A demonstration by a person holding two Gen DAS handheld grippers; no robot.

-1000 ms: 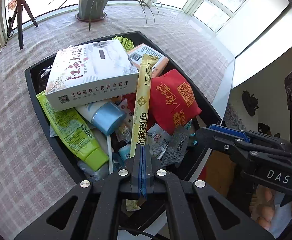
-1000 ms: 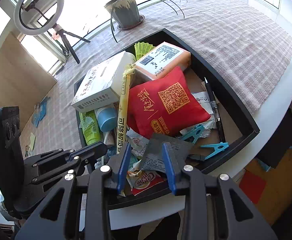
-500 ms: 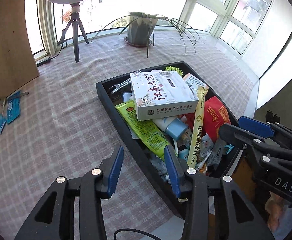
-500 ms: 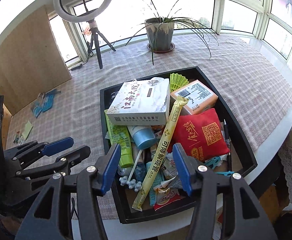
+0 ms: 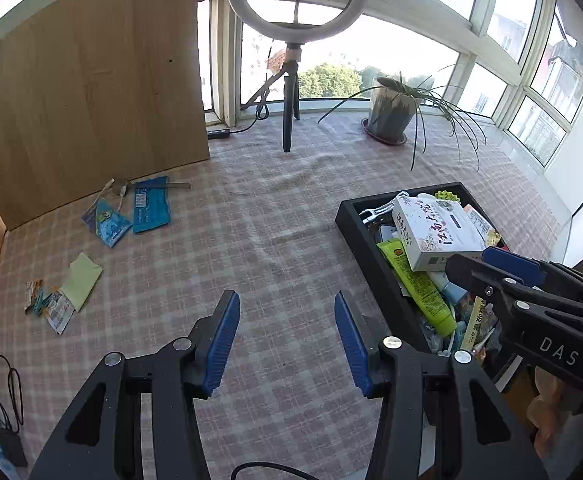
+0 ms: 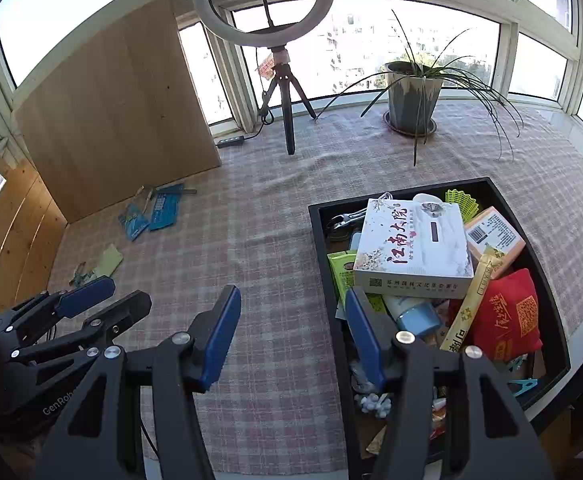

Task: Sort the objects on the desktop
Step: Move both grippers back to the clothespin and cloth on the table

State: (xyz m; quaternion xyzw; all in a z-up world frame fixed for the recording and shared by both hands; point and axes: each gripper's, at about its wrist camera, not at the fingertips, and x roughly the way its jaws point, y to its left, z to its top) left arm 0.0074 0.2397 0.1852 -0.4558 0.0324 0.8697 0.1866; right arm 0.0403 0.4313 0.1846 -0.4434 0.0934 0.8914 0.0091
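So both my hand-held grippers are up over the desk (image 6: pixel 275 216) with nothing in them; left hand-held gripper (image 5: pixel 287 330) has its blue pads spread wide apart above the checked cloth; right hand-held gripper (image 6: pixel 291 334) is just as wide, its right finger hanging over the left wall of the black tray (image 6: pixel 317 240). The tray sits at the desk's near right corner, piled high: a white box (image 6: pixel 411 252) on top, a green tube (image 6: pixel 341 270) poking out from under it, a blue-capped bottle (image 6: pixel 415 316) below, a red pouch (image 6: pixel 507 316) to the right, a long yellow sachet (image 6: pixel 471 304) leaning across the pile, an orange pack (image 6: pixel 493 238) at the back. Off on the far left of the desk there's a loose bunch: blue packets (image 5: pixel 149 204) near the wooden board (image 5: pixel 87 112), a yellow-green note (image 5: pixel 80 280) nearer me, touching some small wrappers (image 5: pixel 49 306). Ring light (image 6: pixel 263 4) and plant (image 6: pixel 413 96) stand at the back by the window.
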